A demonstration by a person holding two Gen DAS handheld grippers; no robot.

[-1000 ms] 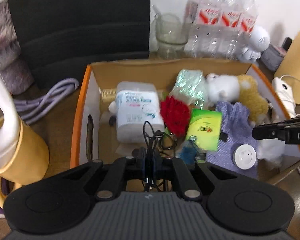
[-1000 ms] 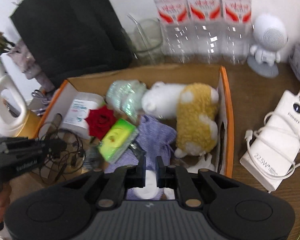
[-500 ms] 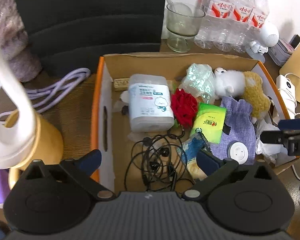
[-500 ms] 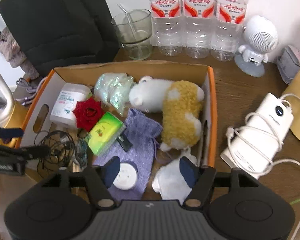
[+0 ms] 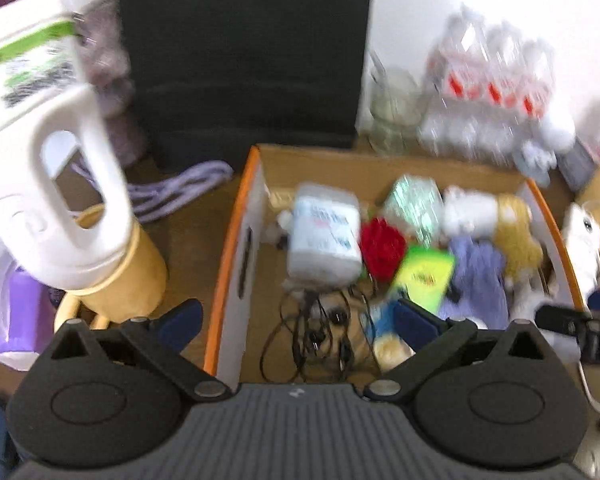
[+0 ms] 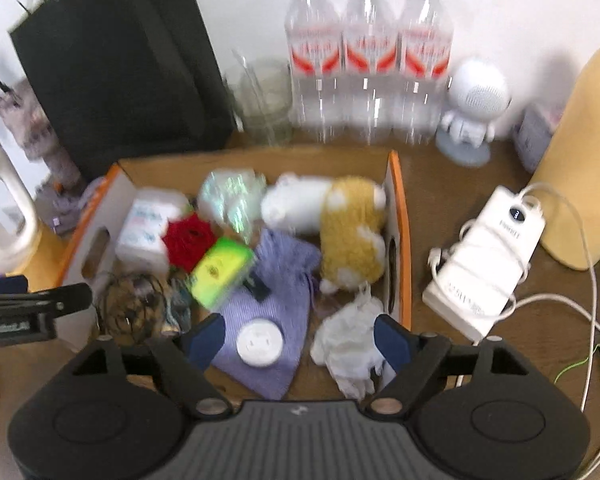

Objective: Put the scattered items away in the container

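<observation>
The cardboard box [image 5: 236,240] with an orange rim holds the items. A tangle of black earphones [image 5: 316,332] lies loose on its floor, below my left gripper [image 5: 296,320], which is wide open with nothing in it. In the right wrist view the box [image 6: 398,216] shows a white round disc [image 6: 259,343] resting on a purple pouch [image 6: 276,276], beside crumpled white tissue [image 6: 352,344]. My right gripper [image 6: 300,338] hovers above them, its jaws opening, touching neither. A white and yellow plush toy [image 6: 340,220], a red rose [image 6: 190,240] and a green packet [image 6: 220,270] also lie inside.
A white detergent jug [image 5: 48,152] on a yellow cup stands left of the box, with a purple cable [image 5: 180,188] behind. A black bag [image 5: 240,52], a glass [image 6: 264,100], water bottles [image 6: 368,68] and a white robot figure [image 6: 474,108] line the back. A power bank [image 6: 488,264] lies right.
My left gripper let go of the earphones, and my right let go of the white disc. Both opened wide and rose away from the box.
</observation>
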